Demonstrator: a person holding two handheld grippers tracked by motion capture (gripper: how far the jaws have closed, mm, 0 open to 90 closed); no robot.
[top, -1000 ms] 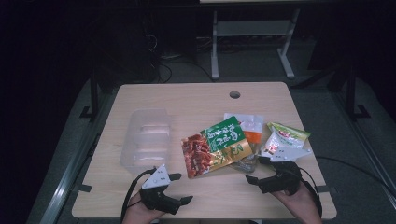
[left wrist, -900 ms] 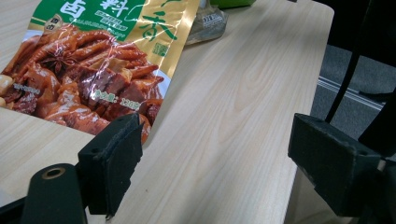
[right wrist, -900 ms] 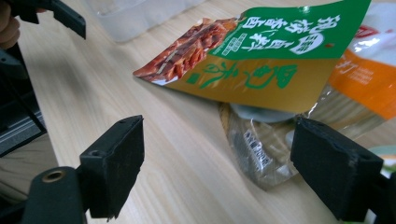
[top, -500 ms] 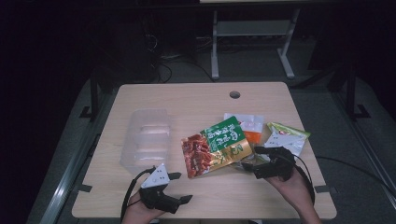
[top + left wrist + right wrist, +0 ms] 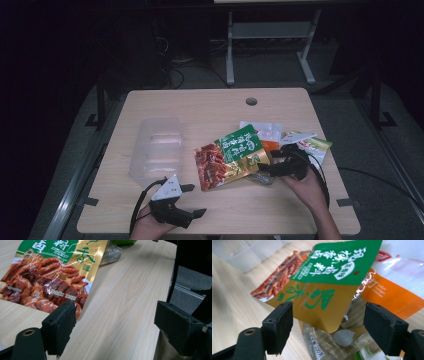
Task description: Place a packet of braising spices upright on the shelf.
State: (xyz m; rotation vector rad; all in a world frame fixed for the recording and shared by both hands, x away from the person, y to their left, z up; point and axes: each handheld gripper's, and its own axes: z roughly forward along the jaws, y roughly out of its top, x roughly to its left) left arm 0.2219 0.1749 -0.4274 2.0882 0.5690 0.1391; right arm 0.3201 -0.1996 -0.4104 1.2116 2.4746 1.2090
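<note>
A glossy, crinkled foil pouch printed in green and gold with a picture of red-brown braised meat (image 5: 230,159) is lying flat near the middle of the pale wood-grain tabletop (image 5: 210,107), and everything else is placed against it. To the pouch's left a clear, rounded-corner plastic container (image 5: 156,147) is sitting, its walls thin and faintly ribbed. Behind the pouch's right edge a smooth white-and-orange plastic packet (image 5: 265,135) is peeking out, and farther right a white packet with a green end (image 5: 315,147) is lying. Under the pouch's gold corner a transparent, wrinkled film bag with a pale lump inside (image 5: 337,340) is showing in the right gripper view.

The right gripper (image 5: 280,167) is resting low at the pouch's right edge, held level in the person's right hand (image 5: 307,190) and pointing leftward at the pouch. Its blocky, matte black foam-faced jaws have just been closing a little, yet they are standing wide apart; the pouch's gold corner is lying between them, and the pads are not pressing on it.

The left gripper (image 5: 192,200) is lying near the table's front edge, below and left of the pouch, gripped from beneath by the person's left hand (image 5: 147,227). Its jaws are spread wide over bare wood, with the pouch's meat-printed end just beyond one pad.
</note>
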